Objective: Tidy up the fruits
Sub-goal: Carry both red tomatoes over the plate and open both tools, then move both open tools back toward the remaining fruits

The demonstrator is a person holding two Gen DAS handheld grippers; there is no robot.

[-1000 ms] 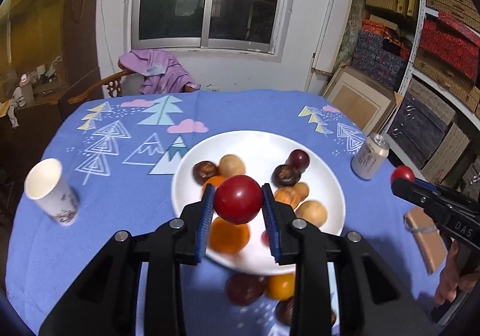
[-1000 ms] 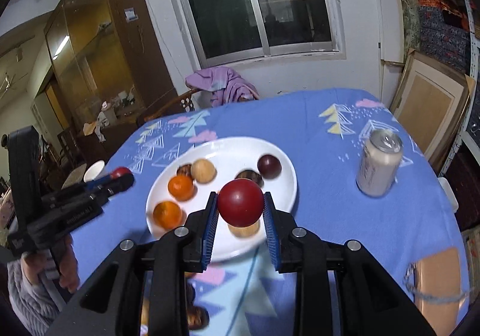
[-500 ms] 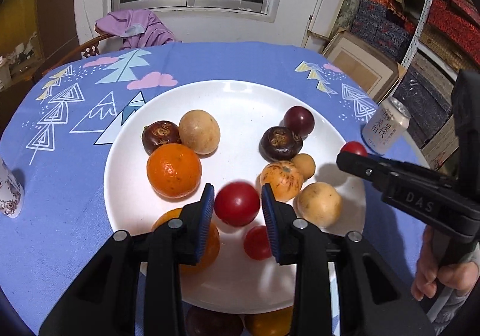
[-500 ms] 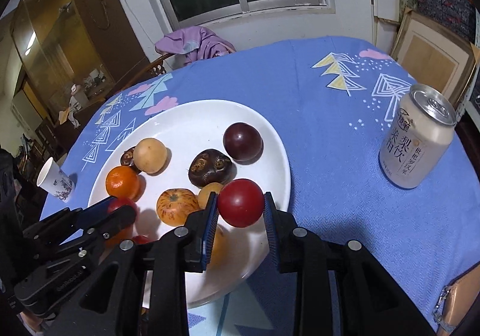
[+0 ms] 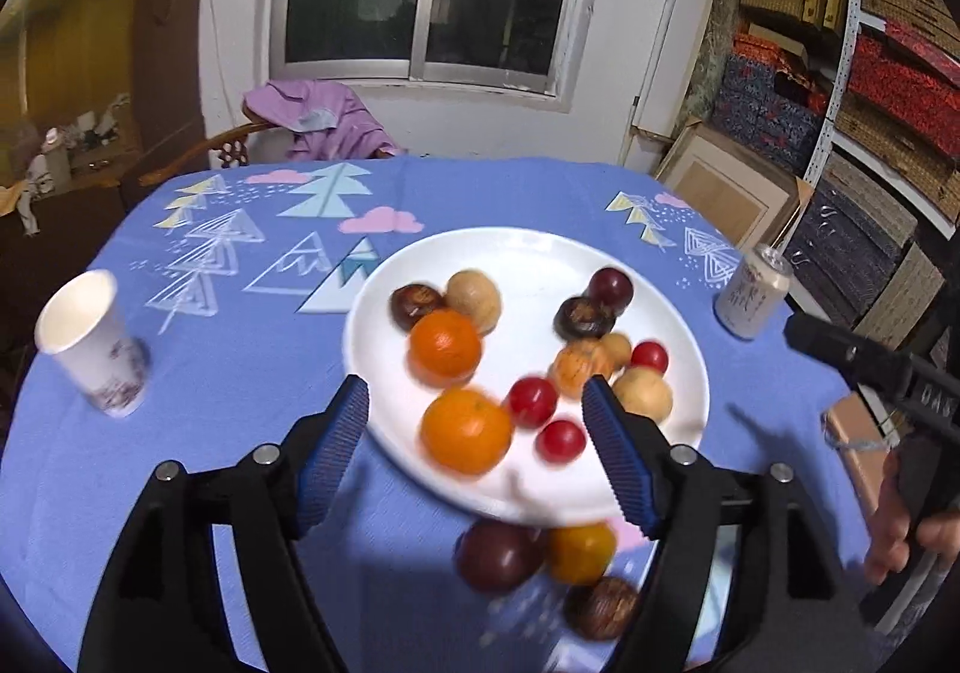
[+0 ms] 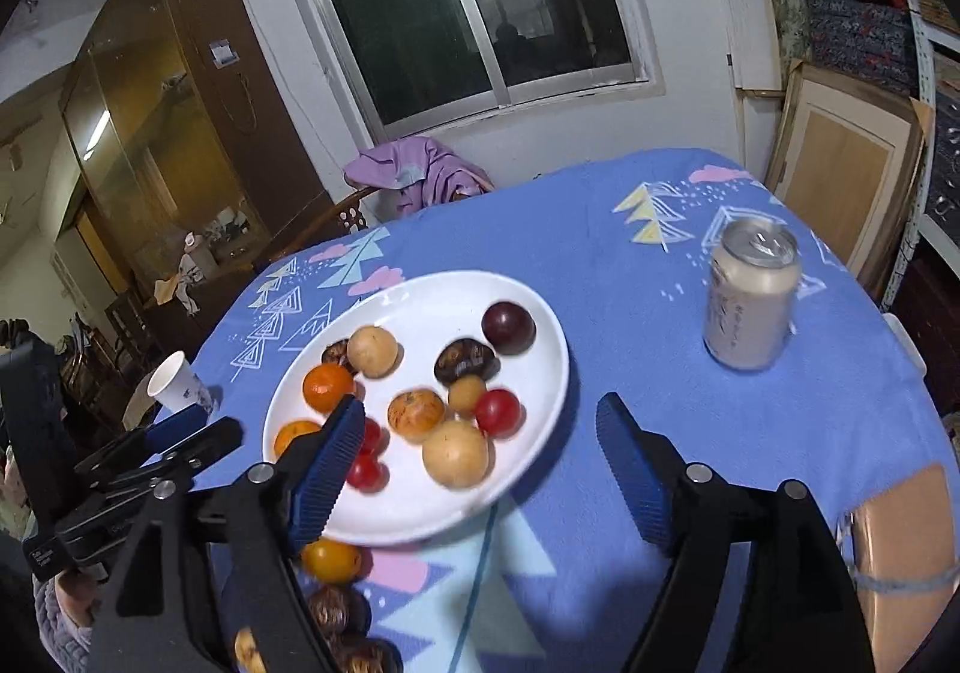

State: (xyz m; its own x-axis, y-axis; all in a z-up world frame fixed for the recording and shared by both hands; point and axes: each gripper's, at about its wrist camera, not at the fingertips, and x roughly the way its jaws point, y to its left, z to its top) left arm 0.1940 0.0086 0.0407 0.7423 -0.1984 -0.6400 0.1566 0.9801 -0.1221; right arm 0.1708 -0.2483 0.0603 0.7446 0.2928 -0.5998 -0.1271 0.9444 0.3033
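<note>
Heaped on the white plate (image 5: 528, 253) mid-bench (image 5: 240, 469) – oranges (image 5: 465, 430), small red fruits (image 5: 531, 401), tan and dark ones; a few more lying off the plate's near rim, a dark plum (image 5: 498, 553) and a yellow-orange fruit (image 5: 579, 552) among them. Poised above, both the left gripper (image 5: 477, 427) and right gripper (image 6: 480, 436) – jaws opening, gripping nothing. Flanked by a paper cup (image 5: 90, 340) and a can (image 6: 750, 295).

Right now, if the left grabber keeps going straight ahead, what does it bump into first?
Most likely the big orange at the near edge of the white plate. It sits between the opening jaws of the left gripper, with small red fruits beside it. Depth is hard to judge.
</note>
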